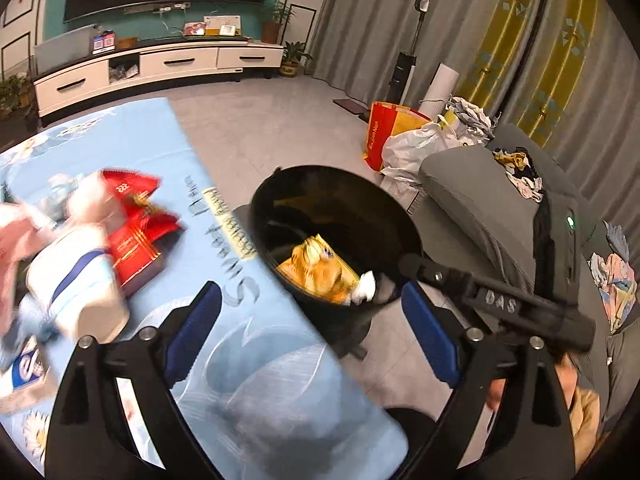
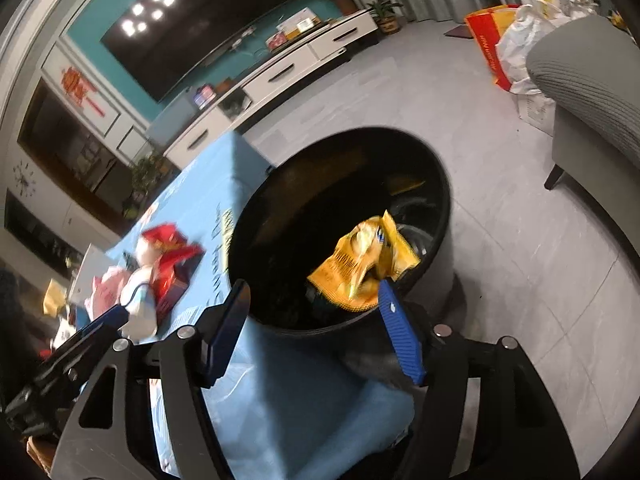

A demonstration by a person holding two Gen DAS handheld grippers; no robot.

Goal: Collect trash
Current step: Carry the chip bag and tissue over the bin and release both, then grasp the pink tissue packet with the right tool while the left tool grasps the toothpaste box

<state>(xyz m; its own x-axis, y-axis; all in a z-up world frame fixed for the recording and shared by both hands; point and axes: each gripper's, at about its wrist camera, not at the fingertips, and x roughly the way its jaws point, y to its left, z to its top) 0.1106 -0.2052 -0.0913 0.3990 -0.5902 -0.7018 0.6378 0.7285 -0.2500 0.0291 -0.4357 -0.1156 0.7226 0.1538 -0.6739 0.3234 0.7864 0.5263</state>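
A black round trash bin point(image 1: 280, 188) point(image 2: 440, 176) stands on the floor beside a table with a light blue cloth point(image 1: 168, 152) point(image 2: 224, 168). A crumpled yellow snack wrapper point(image 2: 364, 264) hangs over the bin mouth, just past my open right gripper point(image 2: 312, 300); it also shows inside the bin in the left wrist view point(image 1: 316, 272). My left gripper point(image 1: 312, 300) is open and empty over the table edge and bin. Red packets point(image 1: 136, 216) point(image 2: 172, 252), a white and blue pack point(image 1: 76, 280) and pink wrappers lie on the cloth.
A grey sofa point(image 1: 488, 216) point(image 2: 580, 92) stands right of the bin. Bags, one red and yellow point(image 1: 384, 132) and one white point(image 1: 416, 148), sit on the floor behind. A white TV cabinet point(image 1: 160, 68) lines the far wall. The right gripper's body point(image 1: 500, 304) crosses the left wrist view.
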